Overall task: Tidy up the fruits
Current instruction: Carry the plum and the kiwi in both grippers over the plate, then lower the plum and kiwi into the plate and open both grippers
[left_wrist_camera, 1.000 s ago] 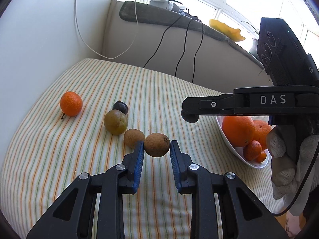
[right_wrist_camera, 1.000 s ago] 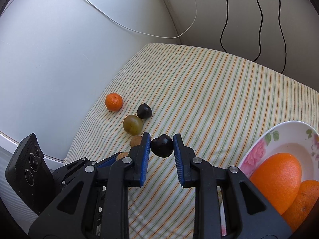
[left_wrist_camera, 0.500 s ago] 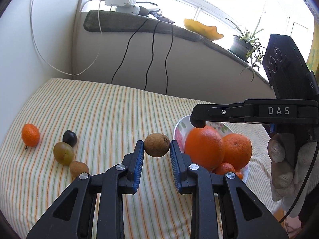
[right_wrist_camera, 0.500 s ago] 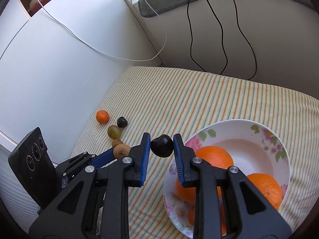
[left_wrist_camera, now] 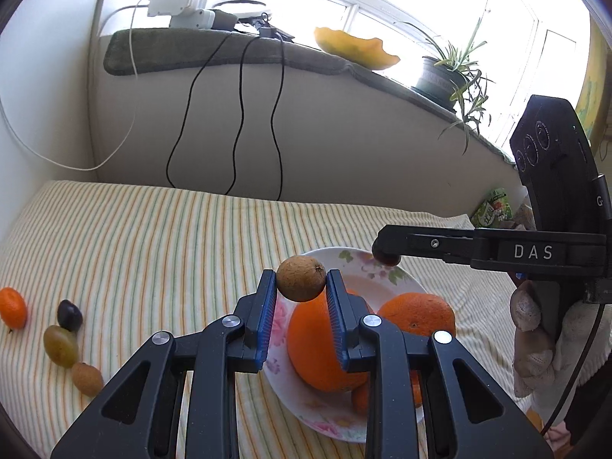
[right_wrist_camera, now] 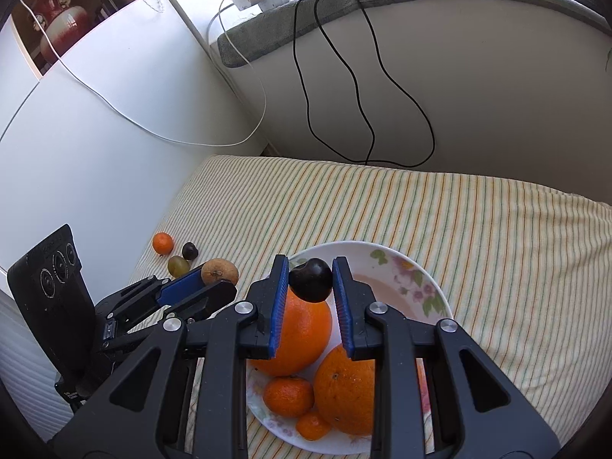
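Note:
My left gripper (left_wrist_camera: 301,281) is shut on a brown round fruit (left_wrist_camera: 301,278), held in the air over the near rim of the floral bowl (left_wrist_camera: 376,269). My right gripper (right_wrist_camera: 310,281) is shut on a dark plum (right_wrist_camera: 310,279), above the bowl (right_wrist_camera: 417,281) and its oranges (right_wrist_camera: 302,331). In the left wrist view the right gripper (left_wrist_camera: 386,254) reaches in from the right over the bowl. In the right wrist view the left gripper (right_wrist_camera: 214,281) with the brown fruit (right_wrist_camera: 220,271) sits to the left of the bowl. A mandarin (left_wrist_camera: 12,308), a dark plum (left_wrist_camera: 70,314), a green fruit (left_wrist_camera: 60,345) and a kiwi (left_wrist_camera: 87,378) lie on the striped cloth at the left.
The bowl holds two large oranges (left_wrist_camera: 417,313) and small mandarins (right_wrist_camera: 288,396). A wall with hanging black cables (left_wrist_camera: 237,114) rises behind the striped cloth (left_wrist_camera: 153,237). A windowsill carries a plant pot (left_wrist_camera: 440,80) and a power strip (left_wrist_camera: 172,4). A gloved hand (left_wrist_camera: 535,340) holds the right gripper.
Both grippers have carried their fruit rightward and slightly up, from above the row of loose fruit to over the bowl. The loose fruit have shifted to the left edge of each view.

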Action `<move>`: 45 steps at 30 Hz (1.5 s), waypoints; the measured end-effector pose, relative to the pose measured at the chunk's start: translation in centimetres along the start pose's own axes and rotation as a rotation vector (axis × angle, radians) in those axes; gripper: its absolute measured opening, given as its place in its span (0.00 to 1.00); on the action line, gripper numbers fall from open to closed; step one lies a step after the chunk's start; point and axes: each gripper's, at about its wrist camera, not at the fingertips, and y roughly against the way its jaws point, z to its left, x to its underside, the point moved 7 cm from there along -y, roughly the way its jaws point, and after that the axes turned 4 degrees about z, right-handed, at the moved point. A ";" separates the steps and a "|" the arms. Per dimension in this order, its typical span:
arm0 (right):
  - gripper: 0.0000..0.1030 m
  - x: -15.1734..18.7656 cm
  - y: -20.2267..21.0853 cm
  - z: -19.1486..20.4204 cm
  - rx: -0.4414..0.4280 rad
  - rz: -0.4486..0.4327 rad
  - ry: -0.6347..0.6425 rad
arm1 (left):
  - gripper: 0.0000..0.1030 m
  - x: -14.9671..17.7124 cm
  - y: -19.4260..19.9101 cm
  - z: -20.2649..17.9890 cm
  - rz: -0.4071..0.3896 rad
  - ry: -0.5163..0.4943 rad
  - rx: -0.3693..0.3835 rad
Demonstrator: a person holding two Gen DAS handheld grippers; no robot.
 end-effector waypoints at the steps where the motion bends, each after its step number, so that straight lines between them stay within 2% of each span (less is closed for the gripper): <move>1: 0.24 0.0 0.0 -0.4 0.000 0.000 -0.004 | 0.24 -0.5 -0.6 -0.5 0.004 -0.002 0.007; 9: 0.24 0.2 0.0 -2.8 0.015 0.004 -0.031 | 0.24 -1.3 -3.0 -2.9 0.029 -0.034 0.025; 18: 0.24 0.7 -0.6 -4.9 0.021 0.016 -0.070 | 0.24 -1.2 -4.1 -3.7 0.050 -0.049 0.028; 30: 0.25 0.9 -0.7 -5.1 0.027 0.027 -0.075 | 0.25 -1.2 -4.0 -3.9 0.052 -0.051 0.024; 35: 0.25 1.0 -0.7 -5.2 0.032 0.028 -0.082 | 0.31 -1.3 -3.8 -3.9 0.049 -0.049 0.019; 40: 0.25 1.1 -0.6 -5.4 0.035 0.027 -0.091 | 0.31 -1.2 -3.6 -3.7 0.049 -0.045 0.021; 42: 0.28 1.2 -0.5 -5.4 0.035 0.024 -0.093 | 0.31 -1.2 -3.5 -3.7 0.048 -0.045 0.022; 45: 0.43 1.2 -0.2 -5.4 0.039 0.011 -0.097 | 0.31 -1.1 -3.2 -3.7 0.046 -0.043 0.024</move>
